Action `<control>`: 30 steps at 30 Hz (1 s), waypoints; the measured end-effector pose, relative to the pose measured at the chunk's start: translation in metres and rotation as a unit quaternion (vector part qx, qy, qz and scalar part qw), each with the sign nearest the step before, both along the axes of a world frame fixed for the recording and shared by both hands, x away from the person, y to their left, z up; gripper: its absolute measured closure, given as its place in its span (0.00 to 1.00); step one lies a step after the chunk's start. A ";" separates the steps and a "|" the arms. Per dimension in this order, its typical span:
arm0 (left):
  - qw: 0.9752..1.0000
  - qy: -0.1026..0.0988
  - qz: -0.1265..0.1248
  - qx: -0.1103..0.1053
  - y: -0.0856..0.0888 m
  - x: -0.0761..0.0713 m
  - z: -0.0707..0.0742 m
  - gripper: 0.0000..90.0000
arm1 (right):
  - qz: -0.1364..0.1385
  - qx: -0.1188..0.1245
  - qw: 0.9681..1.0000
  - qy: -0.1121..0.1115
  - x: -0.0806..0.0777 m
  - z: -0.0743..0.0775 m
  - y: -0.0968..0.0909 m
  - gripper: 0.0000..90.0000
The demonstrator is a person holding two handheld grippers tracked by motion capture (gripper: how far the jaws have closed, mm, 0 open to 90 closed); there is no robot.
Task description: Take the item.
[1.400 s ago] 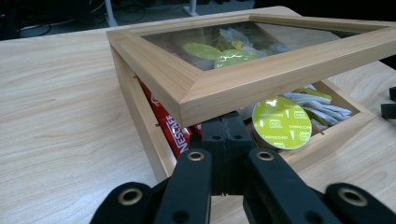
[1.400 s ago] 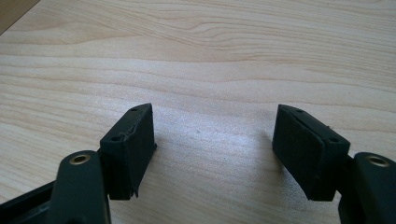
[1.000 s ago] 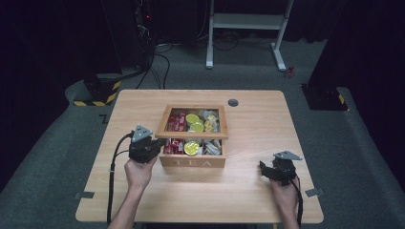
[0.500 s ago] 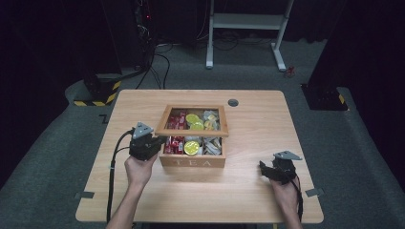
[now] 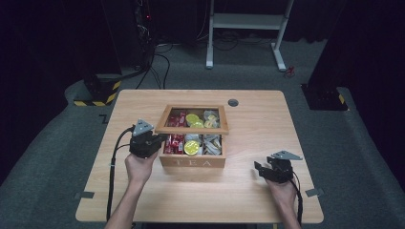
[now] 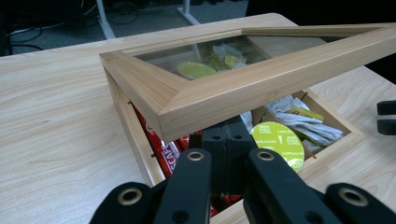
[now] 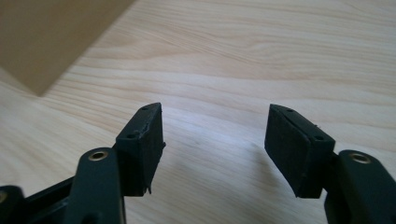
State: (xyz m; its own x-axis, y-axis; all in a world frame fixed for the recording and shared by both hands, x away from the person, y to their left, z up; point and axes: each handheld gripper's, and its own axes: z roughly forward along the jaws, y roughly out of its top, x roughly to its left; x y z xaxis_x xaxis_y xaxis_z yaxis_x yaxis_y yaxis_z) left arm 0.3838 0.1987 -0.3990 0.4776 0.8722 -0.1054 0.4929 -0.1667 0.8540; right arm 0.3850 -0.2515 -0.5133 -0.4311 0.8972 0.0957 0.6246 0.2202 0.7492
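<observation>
- wooden table (image 5: 248, 200) on grey carpet, light wood grain across the top; small dark round disc (image 5: 233, 102) near far edge.
- wooden tea box (image 5: 192, 161) mid-table, "tea" on front wall, divided into compartments.
- glass-paned lid (image 5: 192, 119) partly raised, hinged at the back, front edge tilted up over the left half of the box.
- inside: red packets (image 6: 164, 151) at left, green round "cappuccino" capsule (image 6: 276, 139) in a front compartment, crumpled light wrappers (image 6: 299, 121) to its right.
- left gripper (image 5: 144, 141) at box's left side, tips under the lid's corner, touching its underside; jaws pressed together, nothing between them.
- right gripper (image 5: 276, 171) low over bare table, well apart from box to its right; jaws spread wide, pads (image 7: 142, 140) empty.
</observation>
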 end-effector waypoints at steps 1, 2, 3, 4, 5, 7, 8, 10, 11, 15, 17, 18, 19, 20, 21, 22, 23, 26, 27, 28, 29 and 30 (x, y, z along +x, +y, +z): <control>1.000 0.001 0.000 -0.003 -0.001 0.001 0.001 1.00 | 0.006 0.006 1.000 -0.003 -0.001 0.001 0.002 0.44; 1.000 0.001 0.000 -0.003 -0.001 0.001 0.001 1.00 | 0.006 0.006 1.000 -0.003 -0.001 0.001 0.002 0.44; 1.000 0.001 0.000 -0.002 -0.001 0.001 0.001 1.00 | 0.019 0.013 1.000 -0.012 -0.003 0.005 0.005 0.50; 1.000 0.001 -0.002 -0.001 -0.001 0.001 0.001 1.00 | 0.026 0.014 0.999 -0.023 -0.004 0.007 0.007 0.52; 1.000 0.002 -0.002 -0.001 -0.002 0.002 0.001 1.00 | 0.032 0.016 0.999 -0.028 -0.005 0.009 0.008 0.53; 1.000 0.002 -0.004 -0.001 -0.002 0.003 0.002 1.00 | 0.040 0.026 0.998 -0.037 -0.007 0.014 0.011 0.56; 1.000 0.003 -0.004 -0.003 -0.002 0.003 0.002 1.00 | 0.045 0.032 0.998 -0.041 -0.007 0.016 0.013 0.57; 1.000 0.003 -0.004 -0.005 -0.003 0.004 0.002 1.00 | 0.055 0.044 0.996 -0.047 -0.008 0.021 0.017 0.60; 1.000 0.003 -0.004 -0.005 -0.003 0.004 0.002 1.00 | 0.062 0.047 0.996 -0.050 -0.008 0.024 0.020 0.60; 1.000 0.003 -0.005 -0.009 -0.002 0.005 0.002 1.00 | 0.086 0.059 0.993 -0.055 -0.005 0.034 0.034 0.61; 1.000 0.003 -0.005 -0.011 -0.002 0.005 0.002 1.00 | 0.098 0.059 0.992 -0.059 -0.003 0.037 0.042 0.60; 1.000 0.003 -0.005 -0.010 -0.002 0.005 0.003 1.00 | 0.100 0.056 0.992 -0.061 -0.003 0.039 0.046 0.58; 1.000 0.002 -0.005 -0.008 -0.002 0.005 0.003 1.00 | 0.102 0.054 0.991 -0.065 -0.002 0.041 0.050 0.56; 1.000 0.001 -0.005 -0.008 -0.002 0.006 0.004 1.00 | 0.106 0.054 0.991 -0.066 -0.001 0.042 0.054 0.54; 1.000 0.001 -0.005 -0.009 -0.002 0.006 0.004 1.00 | 0.111 0.054 0.990 -0.066 -0.001 0.044 0.058 0.52; 1.000 0.000 -0.005 -0.010 -0.002 0.006 0.005 1.00 | 0.115 0.053 0.989 -0.071 0.000 0.046 0.061 0.50; 1.000 0.000 -0.006 -0.010 -0.002 0.007 0.005 1.00 | 0.118 0.054 0.989 -0.074 0.000 0.048 0.064 0.49; 1.000 -0.001 -0.006 -0.009 -0.002 0.008 0.007 0.99 | 0.130 0.056 0.987 -0.081 0.000 0.052 0.074 0.47; 1.000 -0.001 -0.007 -0.010 -0.002 0.008 0.007 0.99 | 0.135 0.057 0.986 -0.082 0.001 0.053 0.077 0.47; 1.000 -0.001 -0.007 -0.011 -0.002 0.008 0.007 0.99 | 0.139 0.058 0.985 -0.082 0.001 0.054 0.080 0.47; 1.000 0.000 -0.007 -0.011 -0.002 0.008 0.007 0.99 | 0.144 0.059 0.984 -0.082 0.002 0.054 0.084 0.47; 1.000 0.000 -0.007 -0.010 -0.002 0.008 0.007 0.99 | 0.149 0.059 0.984 -0.080 0.002 0.055 0.087 0.47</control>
